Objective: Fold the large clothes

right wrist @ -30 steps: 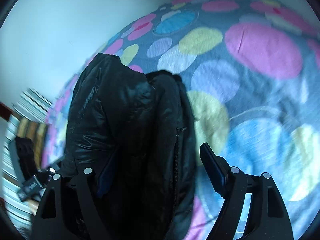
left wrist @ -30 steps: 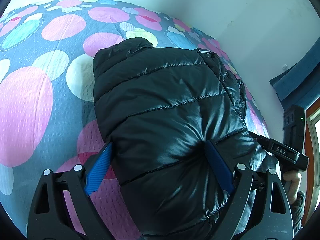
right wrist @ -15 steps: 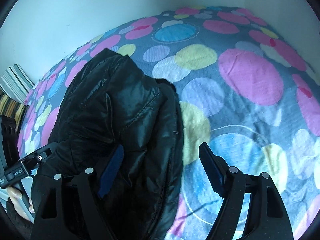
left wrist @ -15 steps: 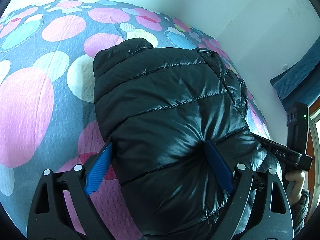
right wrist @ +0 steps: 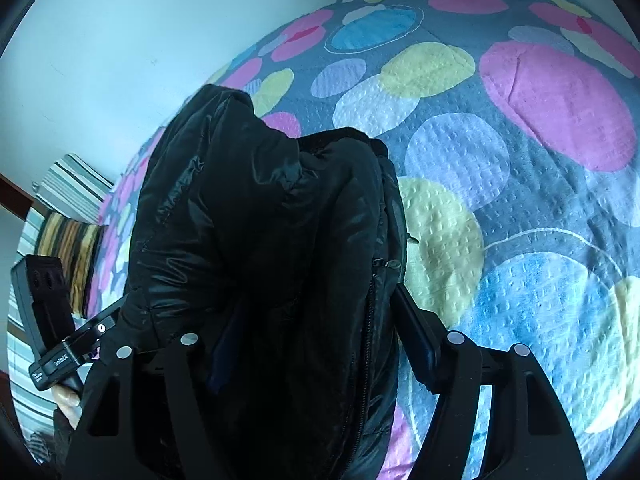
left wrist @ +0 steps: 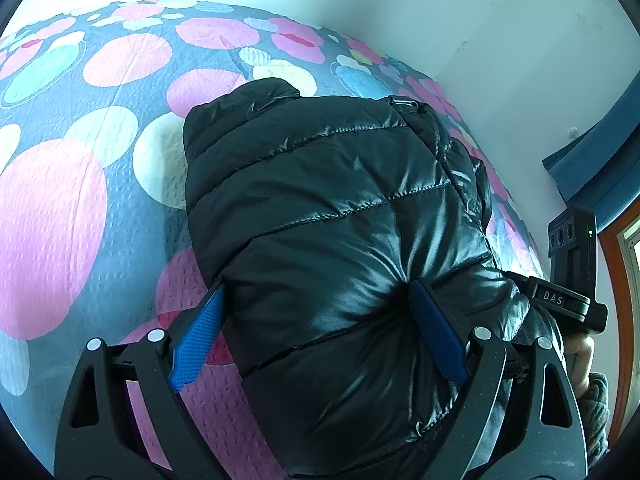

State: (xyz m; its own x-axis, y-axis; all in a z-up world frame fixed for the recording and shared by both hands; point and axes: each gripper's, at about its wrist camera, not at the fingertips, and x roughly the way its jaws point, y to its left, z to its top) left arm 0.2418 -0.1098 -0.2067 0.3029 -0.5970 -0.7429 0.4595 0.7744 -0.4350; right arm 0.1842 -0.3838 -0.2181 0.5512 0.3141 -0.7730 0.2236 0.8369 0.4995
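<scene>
A shiny black quilted puffer jacket (left wrist: 336, 216) lies folded in a thick bundle on the spotted bedspread (left wrist: 60, 208). My left gripper (left wrist: 316, 320) stands wide apart around the near end of the bundle, its blue pads (left wrist: 198, 332) pressing into the puffy fabric on both sides. In the right wrist view the jacket (right wrist: 256, 232) fills the space between my right gripper's (right wrist: 320, 332) fingers; the left pad is buried in the folds, the right finger (right wrist: 416, 336) rests against the zipper edge. Each gripper shows at the edge of the other's view.
The bed runs along a white wall (left wrist: 440, 8). A blue curtain (left wrist: 592, 160) and a wooden frame stand to the right in the left wrist view. Striped cushions (right wrist: 68, 216) lie at the bed's far end in the right wrist view.
The right gripper has swung and shifted along the jacket, its view turning. The left gripper and the jacket under it have hardly moved.
</scene>
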